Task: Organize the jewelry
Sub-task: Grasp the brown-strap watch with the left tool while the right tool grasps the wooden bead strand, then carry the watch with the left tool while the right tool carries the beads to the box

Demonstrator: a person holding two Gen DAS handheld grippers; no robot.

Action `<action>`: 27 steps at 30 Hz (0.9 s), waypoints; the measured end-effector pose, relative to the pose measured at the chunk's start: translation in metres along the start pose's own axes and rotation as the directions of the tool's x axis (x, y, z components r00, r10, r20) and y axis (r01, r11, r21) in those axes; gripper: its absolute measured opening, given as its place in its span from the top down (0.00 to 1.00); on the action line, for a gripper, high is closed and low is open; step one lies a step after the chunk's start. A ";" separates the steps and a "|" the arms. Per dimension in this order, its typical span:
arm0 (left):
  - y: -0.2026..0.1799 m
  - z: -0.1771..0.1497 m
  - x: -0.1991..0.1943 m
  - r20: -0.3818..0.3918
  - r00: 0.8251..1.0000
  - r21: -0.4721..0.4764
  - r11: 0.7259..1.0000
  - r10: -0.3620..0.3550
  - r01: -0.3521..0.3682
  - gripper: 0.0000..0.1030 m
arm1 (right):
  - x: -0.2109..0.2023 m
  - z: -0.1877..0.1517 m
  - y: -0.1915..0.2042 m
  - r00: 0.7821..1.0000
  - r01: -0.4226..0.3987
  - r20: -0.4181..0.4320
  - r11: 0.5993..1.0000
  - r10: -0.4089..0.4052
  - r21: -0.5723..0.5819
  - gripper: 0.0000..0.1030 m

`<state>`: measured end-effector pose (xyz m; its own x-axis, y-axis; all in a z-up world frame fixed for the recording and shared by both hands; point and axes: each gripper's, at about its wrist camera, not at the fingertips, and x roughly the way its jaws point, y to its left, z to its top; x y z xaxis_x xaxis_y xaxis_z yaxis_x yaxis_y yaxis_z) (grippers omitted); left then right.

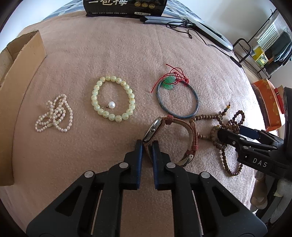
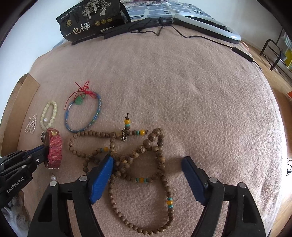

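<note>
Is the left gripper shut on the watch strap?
Shut on it: left gripper pads pinch the watch strap between them.

The black snack bag [image 1: 126, 8] is cut off by the top edge of the left wrist view, its large characters halved and its small print too fine to read. The cardboard box [image 1: 16, 73] runs out of the frame at the left. The watch [image 1: 155, 127] strap is partly hidden between the left gripper [image 1: 147, 145] pads. At the lower right, a pale object [image 1: 259, 191] behind the right gripper [image 1: 237, 140] is too obscured to identify. In the right wrist view, the wooden bead string [image 2: 127, 155] passes under a blue pad [image 2: 102, 175].
</note>
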<state>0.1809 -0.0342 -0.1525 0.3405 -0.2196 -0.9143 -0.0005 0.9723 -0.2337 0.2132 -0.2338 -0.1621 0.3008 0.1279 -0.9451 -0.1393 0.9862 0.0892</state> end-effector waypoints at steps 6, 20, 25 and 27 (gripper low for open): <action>-0.001 -0.003 -0.003 0.007 1.000 0.012 1.000 0.008 -0.008 0.93 | -0.006 -0.004 -0.006 1.000 -0.004 0.008 1.000 0.004 -0.001 0.65; 0.007 -0.010 -0.027 0.049 0.999 0.022 1.000 0.013 -0.015 0.95 | -0.023 -0.009 -0.017 0.995 -0.087 0.050 0.995 0.084 0.057 0.91; 0.012 -0.012 -0.038 0.070 0.997 0.015 1.000 0.013 -0.014 0.95 | -0.040 -0.011 -0.015 0.992 -0.093 0.091 0.994 0.088 0.050 0.91; 0.014 -0.013 -0.043 0.075 0.997 0.012 1.000 0.010 -0.011 0.95 | -0.048 -0.012 -0.014 0.990 -0.100 0.109 0.994 0.094 0.049 0.91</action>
<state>0.1544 -0.0126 -0.1210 0.4104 -0.2034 -0.8889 0.0070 0.9755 -0.2200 0.1898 -0.2552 -0.1221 0.3875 0.2309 -0.8925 -0.1221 0.9724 0.1986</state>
